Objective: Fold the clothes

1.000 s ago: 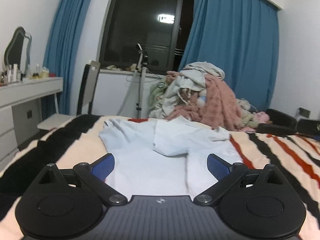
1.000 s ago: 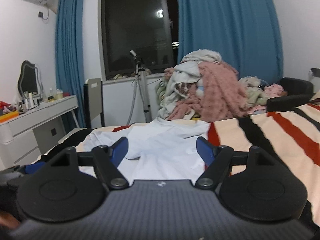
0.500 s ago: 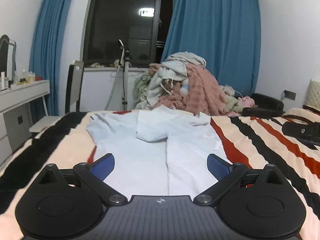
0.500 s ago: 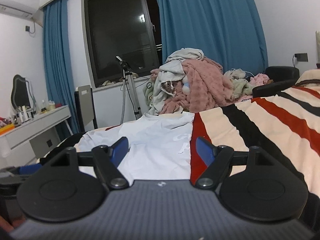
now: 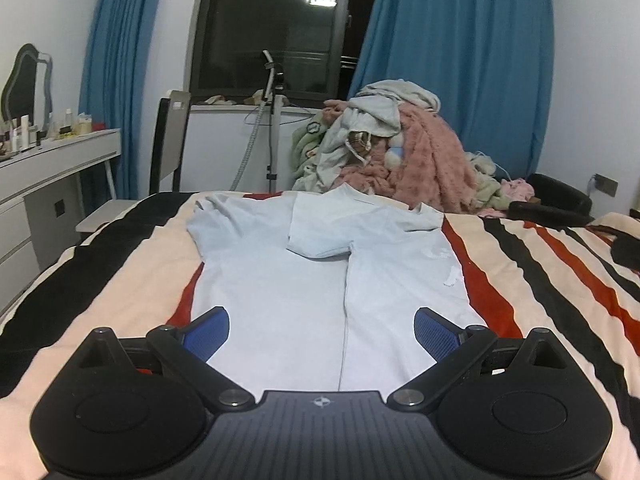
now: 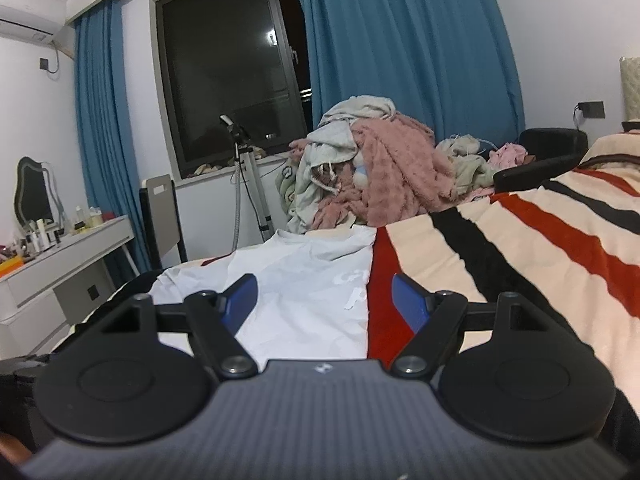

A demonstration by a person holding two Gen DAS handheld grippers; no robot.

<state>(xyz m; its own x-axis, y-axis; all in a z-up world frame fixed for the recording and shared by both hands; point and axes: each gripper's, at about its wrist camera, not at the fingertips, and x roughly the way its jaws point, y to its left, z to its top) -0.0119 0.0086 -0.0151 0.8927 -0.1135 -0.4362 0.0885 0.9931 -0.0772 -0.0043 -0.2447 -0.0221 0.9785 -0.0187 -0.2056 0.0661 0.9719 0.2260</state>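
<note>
**Pale shirt half-folded on striped bed, both grippers empty**

A pale blue short-sleeved cotton shirt (image 5: 280, 292) lies flat on the bed's cream blanket with black and red stripes (image 5: 532, 264). Its right side is folded inward, leaving a straight lengthwise edge down the middle; that sleeve lies across the chest. The other sleeve is spread out toward the left.

The left gripper (image 5: 322, 334), black with blue pads, hovers low over the shirt's near hem. Jaws spread wide, nothing between them.

The right gripper (image 6: 324, 300) sits over the shirt's right edge, where fabric meets a red stripe. Jaws also wide apart, gripping nothing.

Beyond the bed: a heap of pink, grey and green laundry (image 5: 384, 148), blue curtains (image 5: 456, 60) framing a dark window (image 5: 276, 28), a white dressing table (image 5: 48, 168) at left.
</note>
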